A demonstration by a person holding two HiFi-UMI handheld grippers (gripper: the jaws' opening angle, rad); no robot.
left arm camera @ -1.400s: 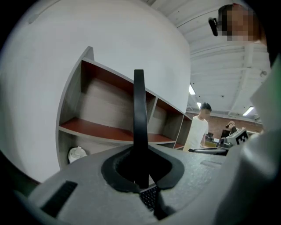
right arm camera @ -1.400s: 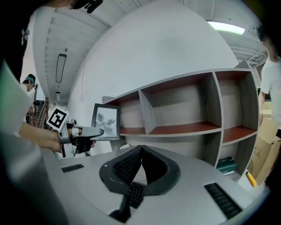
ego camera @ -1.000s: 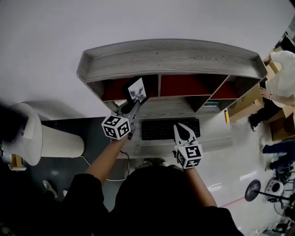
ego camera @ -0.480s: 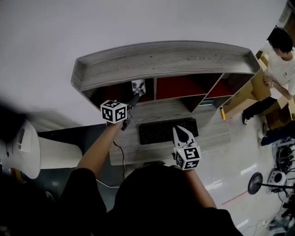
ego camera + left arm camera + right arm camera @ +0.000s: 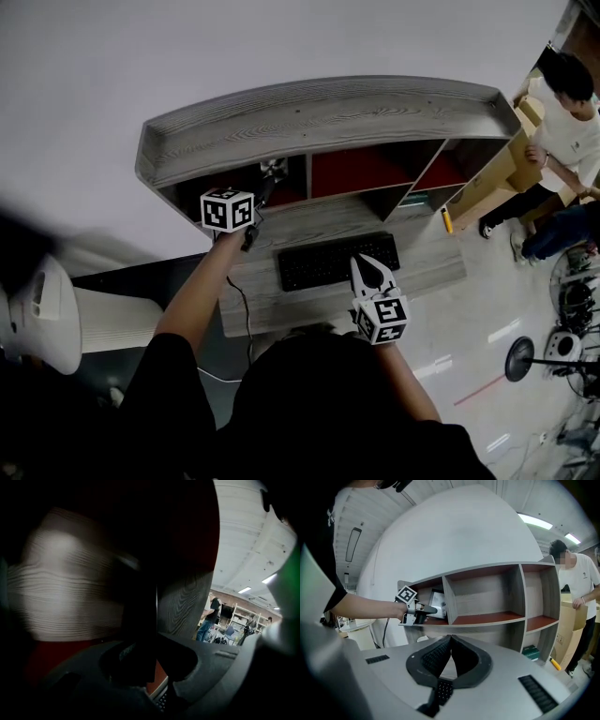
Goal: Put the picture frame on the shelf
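Grey wood-grain shelf (image 5: pixel 319 117) is sitting at the back of the bench (image 5: pixel 427 272), and the picture frame (image 5: pixel 274 170) is now sitting inside its left compartment. 1 second ago the frame was hanging out in front of the shelf, tilted over the bench; half a second ago it was at the compartment mouth. So the carry is looking done, and this is reading as the release step. Left gripper (image 5: pixel 266 190) is reaching into that compartment with its jaws just starting to open. The frame is showing edge-on between them, and the pads are looking like they are touching it, so I'm not calling it free. I can't tell whether it is resting squarely on the compartment floor. Right gripper (image 5: pixel 364 264) is hovering over the keyboard (image 5: pixel 328 264) with jaws pressed together, holding nothing. Of the 3 upper compartments, only the left 1 is holding anything; the middle compartment (image 5: pixel 483 597) and the right compartment (image 5: pixel 539 592) are showing bare red and wood panels.
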